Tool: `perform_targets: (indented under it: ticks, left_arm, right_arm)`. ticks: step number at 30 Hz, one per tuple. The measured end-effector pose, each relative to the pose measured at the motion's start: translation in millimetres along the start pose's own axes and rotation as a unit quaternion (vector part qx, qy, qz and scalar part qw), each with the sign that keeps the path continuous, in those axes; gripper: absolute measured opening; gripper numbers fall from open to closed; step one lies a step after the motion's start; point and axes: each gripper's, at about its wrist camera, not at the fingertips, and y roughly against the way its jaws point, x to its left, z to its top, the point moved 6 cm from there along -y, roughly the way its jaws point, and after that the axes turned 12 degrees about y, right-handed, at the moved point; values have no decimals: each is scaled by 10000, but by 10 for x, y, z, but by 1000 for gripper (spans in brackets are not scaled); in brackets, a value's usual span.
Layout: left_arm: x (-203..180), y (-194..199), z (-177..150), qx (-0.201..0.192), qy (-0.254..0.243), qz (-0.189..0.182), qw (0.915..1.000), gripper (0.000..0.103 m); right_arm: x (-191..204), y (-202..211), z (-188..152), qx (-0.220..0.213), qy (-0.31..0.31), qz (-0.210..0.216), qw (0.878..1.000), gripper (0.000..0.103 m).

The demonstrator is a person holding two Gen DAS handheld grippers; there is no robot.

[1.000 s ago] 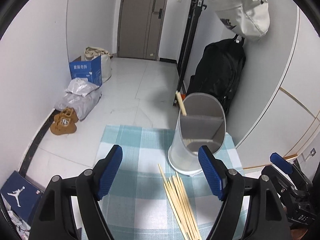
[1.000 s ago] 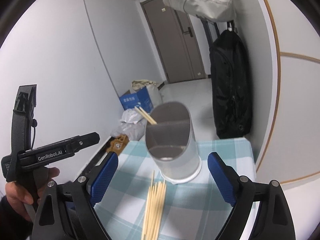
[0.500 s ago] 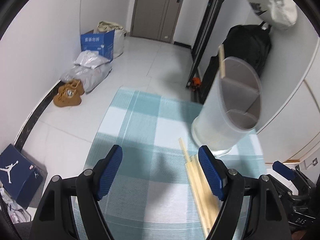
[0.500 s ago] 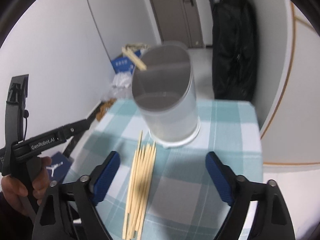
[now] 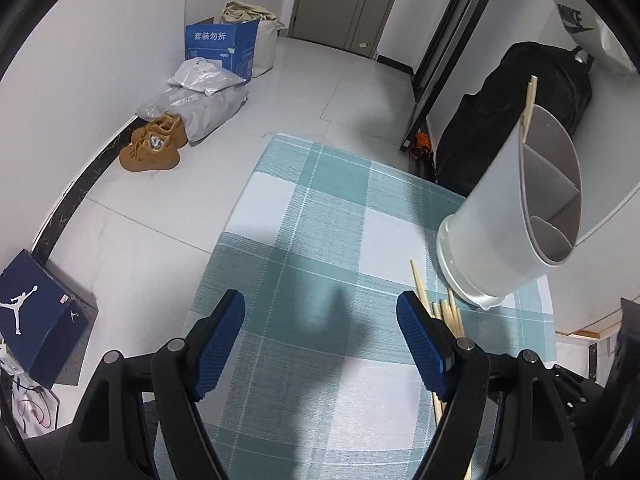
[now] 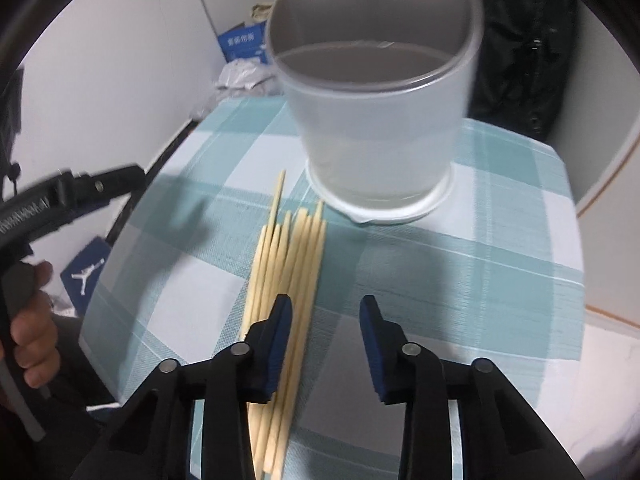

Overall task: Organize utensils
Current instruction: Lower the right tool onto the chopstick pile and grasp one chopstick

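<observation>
Right gripper (image 6: 325,320) jaws, just narrowed to part-open and gripping nothing, straddle the pale wooden chopsticks' (image 6: 294,256) right edge, ready to pinch. Left gripper (image 5: 320,340) jaws stand wide and empty. Translucent divided plastic holder (image 6: 376,128) waits at 12 o'clock.

**Background clutter past my grippers**

Under and ahead of both my grippers: teal-and-white checked tablecloth (image 5: 320,220). Off to the left of my left gripper, on the floor: tan shoes (image 5: 154,146), grey plastic bags (image 5: 200,100), blue cardboard box (image 5: 222,46) with a cream bag (image 5: 256,20) behind it. Near left, low down: dark blue shoebox (image 5: 36,312). Far ahead: grey door (image 5: 348,0). Ahead to the right: black backpack (image 5: 520,112) against the wall.
</observation>
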Motion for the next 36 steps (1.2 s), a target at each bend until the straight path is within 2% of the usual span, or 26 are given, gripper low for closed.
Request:
perform_targets:
  ticks: [4, 14, 16, 22, 31, 36]
  left_arm:
    - [12, -3, 12, 22, 9, -8, 10000, 75]
    - [90, -9, 76, 126, 116, -11, 9999, 75]
    - [104, 0, 94, 112, 153, -4, 9998, 75]
    - [145, -20, 120, 220, 339, -33, 9992, 75]
    - [177, -2, 147, 224, 408, -9, 9989, 75]
    - [215, -13, 155, 246, 479, 8, 9985, 75]
  right_arm:
    - [33, -135, 19, 278, 218, -268, 9990, 20]
    - [53, -225, 183, 494, 461, -498, 9965, 18]
    - [55, -246, 221, 545, 505, -502, 9960, 15]
    - [25, -247, 199, 608, 518, -451, 9958, 15]
    - [116, -275, 256, 687, 905, -758, 9906, 14]
    - [41, -278, 305, 667, 697, -710, 9928, 13]
